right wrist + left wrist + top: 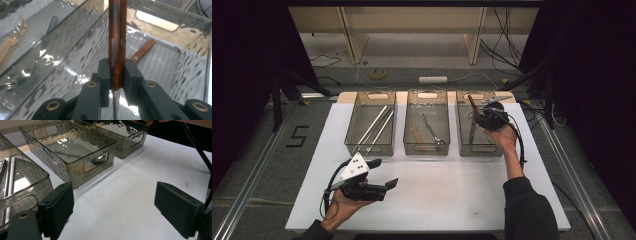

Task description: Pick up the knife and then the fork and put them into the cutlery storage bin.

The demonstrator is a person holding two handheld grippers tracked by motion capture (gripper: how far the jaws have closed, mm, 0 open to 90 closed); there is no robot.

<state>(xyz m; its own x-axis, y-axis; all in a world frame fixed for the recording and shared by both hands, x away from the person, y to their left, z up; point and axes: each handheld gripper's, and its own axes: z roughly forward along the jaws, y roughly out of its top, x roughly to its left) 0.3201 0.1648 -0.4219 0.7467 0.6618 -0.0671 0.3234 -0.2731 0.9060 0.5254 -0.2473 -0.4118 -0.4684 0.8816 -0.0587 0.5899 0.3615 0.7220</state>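
Observation:
My right gripper (486, 117) hangs over the right-hand clear bin (460, 131). It is shut on a wooden-handled knife (472, 105). In the right gripper view the brown handle (117, 37) stands up between the pads of the right gripper (116, 75), and the thin blade points down below them. A second wooden-handled knife (142, 51) lies on the bin floor. My left gripper (383, 173) is held low over the white table at the front left. The left gripper (113, 207) stands open, with nothing between its jaws.
Three clear bins stand in a row at the back of the white table (437, 195). The left bin (354, 120) holds long metal rods (377, 125). The middle bin (407, 125) holds a metal spoon (432, 131) and an amber utensil (417, 135).

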